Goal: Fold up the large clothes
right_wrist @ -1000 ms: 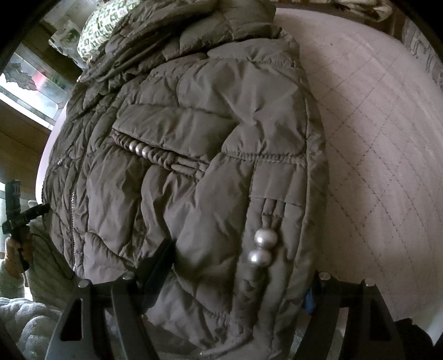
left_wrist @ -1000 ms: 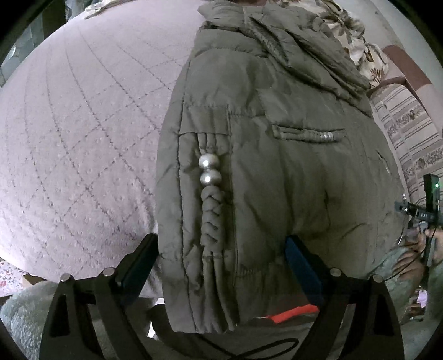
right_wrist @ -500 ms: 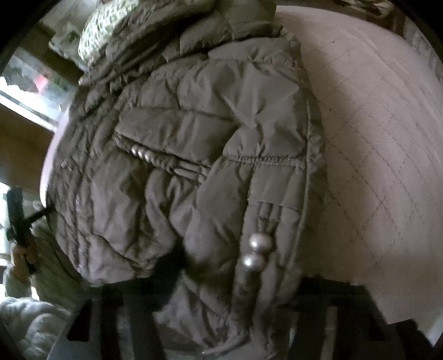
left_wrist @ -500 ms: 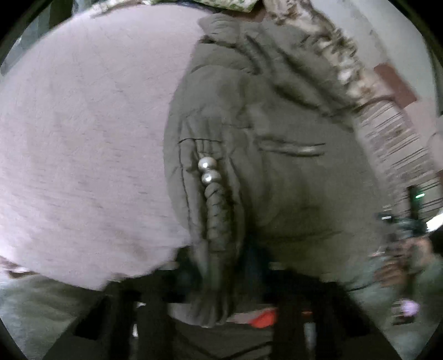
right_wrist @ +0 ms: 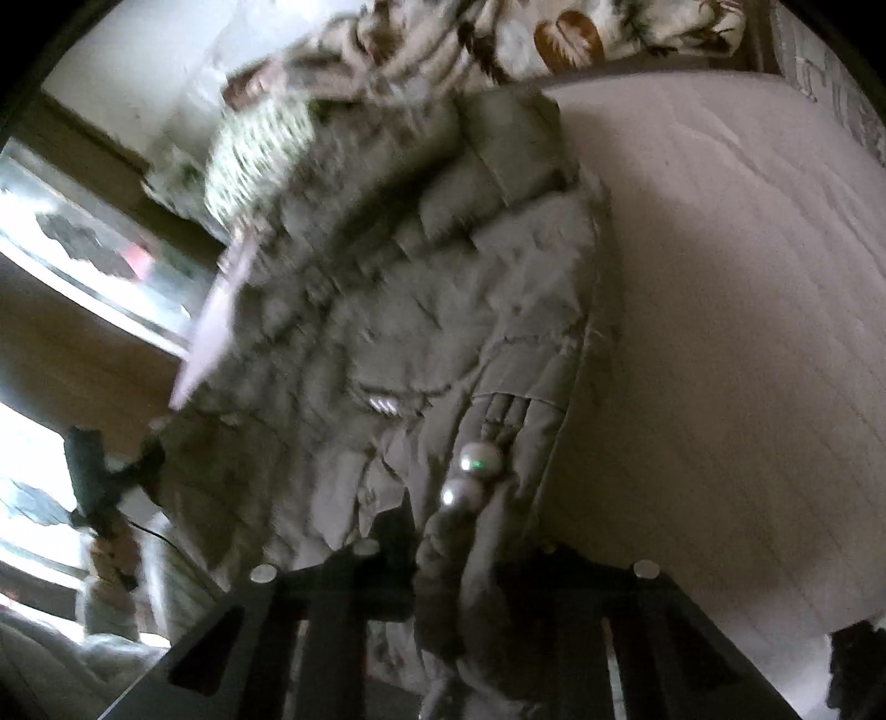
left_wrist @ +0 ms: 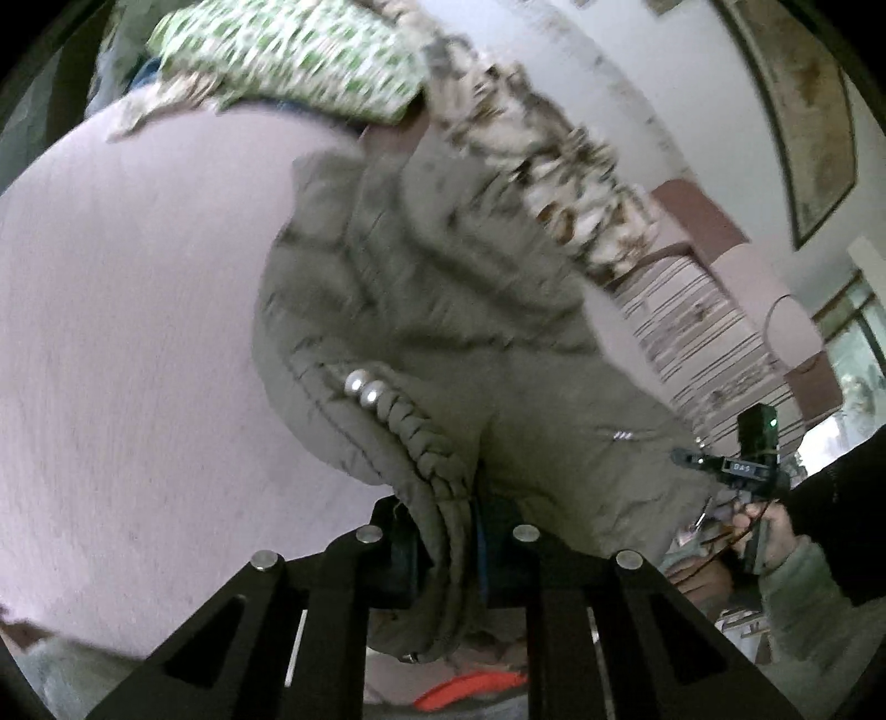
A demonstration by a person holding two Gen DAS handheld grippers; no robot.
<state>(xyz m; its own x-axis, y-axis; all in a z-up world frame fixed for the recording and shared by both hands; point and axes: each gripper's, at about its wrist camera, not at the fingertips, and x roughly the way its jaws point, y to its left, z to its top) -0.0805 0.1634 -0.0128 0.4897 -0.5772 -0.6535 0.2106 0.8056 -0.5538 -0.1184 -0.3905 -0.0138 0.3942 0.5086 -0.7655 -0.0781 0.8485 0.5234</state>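
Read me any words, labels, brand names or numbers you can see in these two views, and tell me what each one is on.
Small pale lettering on the dark bar of the other gripper, left wrist view: too small and blurred to read.
Olive padded jacket: no label or print visible in either view.
Pink bedspread, patterned pillows: patterns only, no text.

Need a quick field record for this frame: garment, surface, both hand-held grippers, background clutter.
garment: olive padded jacket, hem end bunched and raised off the bed
trim: braided cord with two pearl beads on each front side
surface: pink quilted bedspread
left hand-held gripper: shut on the jacket hem at the braid
right hand-held gripper: jaws closing, hem fabric pinched between them
background: green-patterned pillow, leaf-print bedding
image quality: motion blur in both views
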